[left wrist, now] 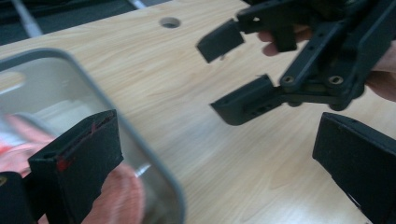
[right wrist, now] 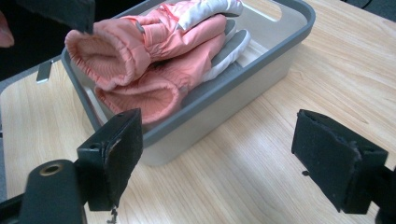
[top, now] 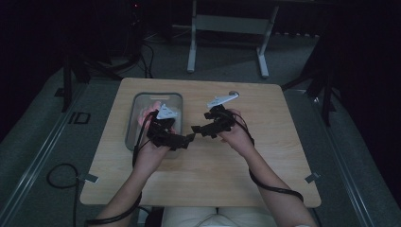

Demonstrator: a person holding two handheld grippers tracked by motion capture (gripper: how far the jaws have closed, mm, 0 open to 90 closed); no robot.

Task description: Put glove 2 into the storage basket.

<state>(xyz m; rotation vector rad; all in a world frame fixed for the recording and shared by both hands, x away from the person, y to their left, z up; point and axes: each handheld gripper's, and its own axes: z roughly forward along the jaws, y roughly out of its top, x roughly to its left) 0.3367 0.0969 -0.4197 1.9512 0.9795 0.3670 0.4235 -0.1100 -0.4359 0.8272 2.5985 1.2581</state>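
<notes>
- Right gripper (right wrist: 219,158): fingers spread wide, nothing between them, above bare desk (right wrist: 261,140).
- Left gripper (left wrist: 210,158): fingers spread too, beside the bin's rim.
- Grey bin (right wrist: 243,88) on the desk holds pink gloves (right wrist: 159,51), probably two.

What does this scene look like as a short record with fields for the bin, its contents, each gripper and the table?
bin: grey bin on the left part of the wooden table
contents: pink gloves lying inside the bin, cuffs toward the right gripper's camera
left gripper: left gripper jaws apart, holding nothing, at the bin's rim
right gripper: right gripper jaws apart, holding nothing, facing the bin
contact: neither gripper touches the gloves
</notes>
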